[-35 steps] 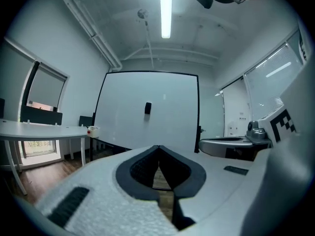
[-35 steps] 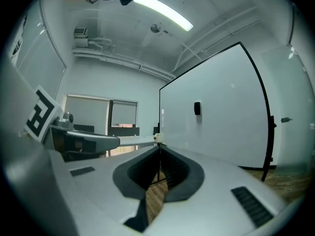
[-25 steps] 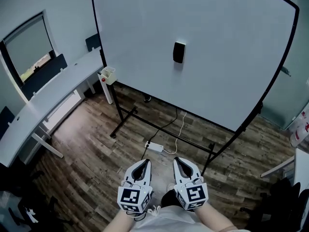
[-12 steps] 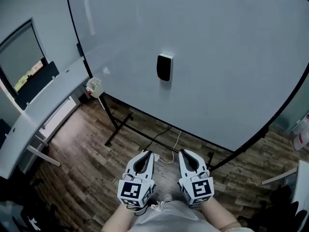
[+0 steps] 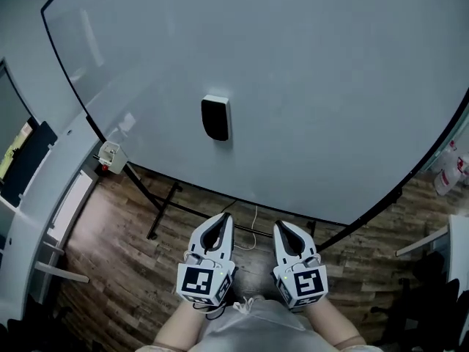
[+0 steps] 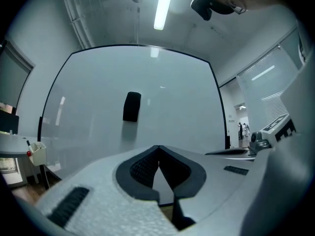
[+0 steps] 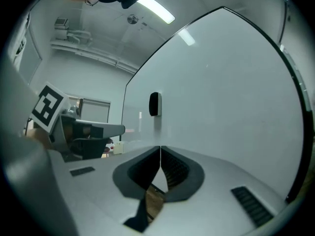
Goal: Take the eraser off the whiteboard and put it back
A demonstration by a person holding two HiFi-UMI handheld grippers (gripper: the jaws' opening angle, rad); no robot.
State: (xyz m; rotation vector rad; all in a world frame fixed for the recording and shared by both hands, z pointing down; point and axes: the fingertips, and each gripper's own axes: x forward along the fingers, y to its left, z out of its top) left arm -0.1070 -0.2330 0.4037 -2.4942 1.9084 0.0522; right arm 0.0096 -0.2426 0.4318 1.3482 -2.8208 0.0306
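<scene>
A black eraser [image 5: 215, 119] sticks upright on the large whiteboard [image 5: 330, 86], left of the board's middle. It shows too in the left gripper view, eraser [image 6: 131, 106], and in the right gripper view, eraser [image 7: 154, 104]. My left gripper [image 5: 222, 219] and right gripper [image 5: 281, 226] are held side by side low in the head view, pointing at the board and well short of it. Both are shut, tips meeting, with nothing between them: left gripper [image 6: 158, 147], right gripper [image 7: 160, 147].
The whiteboard stands on a black wheeled frame [image 5: 157, 211] over a wood floor, with a cable [image 5: 254, 222] trailing beneath. A curved white desk [image 5: 29, 218] runs along the left. A small white holder [image 5: 110, 155] hangs at the board's lower left corner.
Both grippers and the head have moved closer to the whiteboard; the board and eraser look larger and the eraser has shifted left and lower in the head view. The jaws stayed shut.
</scene>
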